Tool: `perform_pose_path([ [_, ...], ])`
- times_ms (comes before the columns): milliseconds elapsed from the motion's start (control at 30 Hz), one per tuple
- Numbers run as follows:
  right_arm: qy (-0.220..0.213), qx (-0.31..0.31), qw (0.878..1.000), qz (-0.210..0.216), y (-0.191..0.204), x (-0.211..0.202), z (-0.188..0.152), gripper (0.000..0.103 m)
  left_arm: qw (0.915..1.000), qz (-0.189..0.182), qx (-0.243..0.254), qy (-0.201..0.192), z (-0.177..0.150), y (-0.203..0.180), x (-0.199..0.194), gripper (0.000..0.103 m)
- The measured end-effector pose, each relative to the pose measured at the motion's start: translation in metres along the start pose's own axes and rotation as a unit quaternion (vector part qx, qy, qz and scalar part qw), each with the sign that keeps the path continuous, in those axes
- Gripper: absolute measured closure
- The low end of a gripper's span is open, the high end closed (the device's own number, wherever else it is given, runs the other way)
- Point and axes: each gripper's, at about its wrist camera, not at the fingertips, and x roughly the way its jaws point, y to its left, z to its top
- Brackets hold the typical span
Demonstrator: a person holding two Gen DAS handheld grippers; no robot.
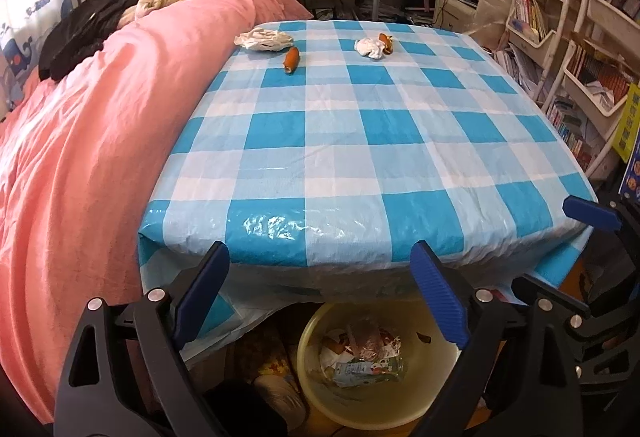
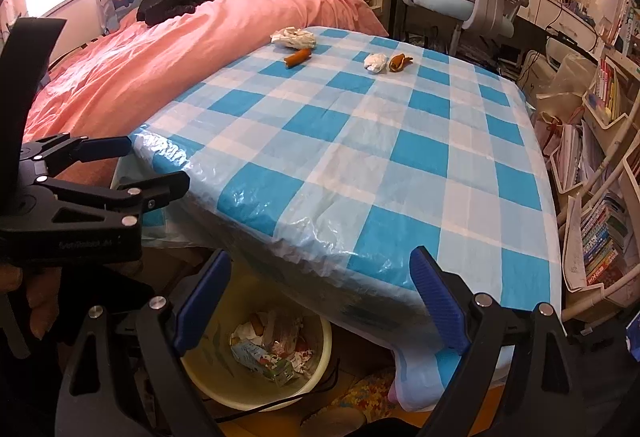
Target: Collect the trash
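- The yellow bin (image 1: 380, 389) under the near edge of the desk (image 1: 360, 141) is partly covered in both wrist views by the blue fingers in front of it; its near rim is cut off in the left wrist view.
- The trash inside the bin (image 2: 268, 353) is a jumble: a green-and-white carton and crumpled wrappers show, the rest is hard to tell apart.
- The left gripper (image 1: 320, 293) stands spread wide with nothing between its fingers, just above the bin.
- The right gripper (image 2: 320, 297) is likewise released and empty; in the left wrist view only one of its blue tips and black frame show at the right edge.
- A hand (image 2: 36, 301) at the left edge is mostly hidden behind the black frame of the left gripper.
- Far on the checked blue-and-white cloth lie four pieces of trash: a large crumpled white paper (image 1: 264, 39) at the far left, a sausage piece (image 1: 291, 60) just beside it, a smaller paper wad (image 1: 370, 47), and touching it on the right a brown food scrap (image 1: 386, 42), too small to identify.
- A pink bed cover (image 1: 100, 125) adjoins the desk on the left.
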Motion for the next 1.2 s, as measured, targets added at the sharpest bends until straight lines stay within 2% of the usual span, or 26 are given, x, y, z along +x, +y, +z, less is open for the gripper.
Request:
perform_pose_path([
  [1200, 0.007, -0.013, 1.0, 0.001, 0.0091, 0.0074, -0.0006, 0.016, 1.0, -0.003, 0.001, -0.002, 0.003, -0.0055, 0.0014, 0.012],
])
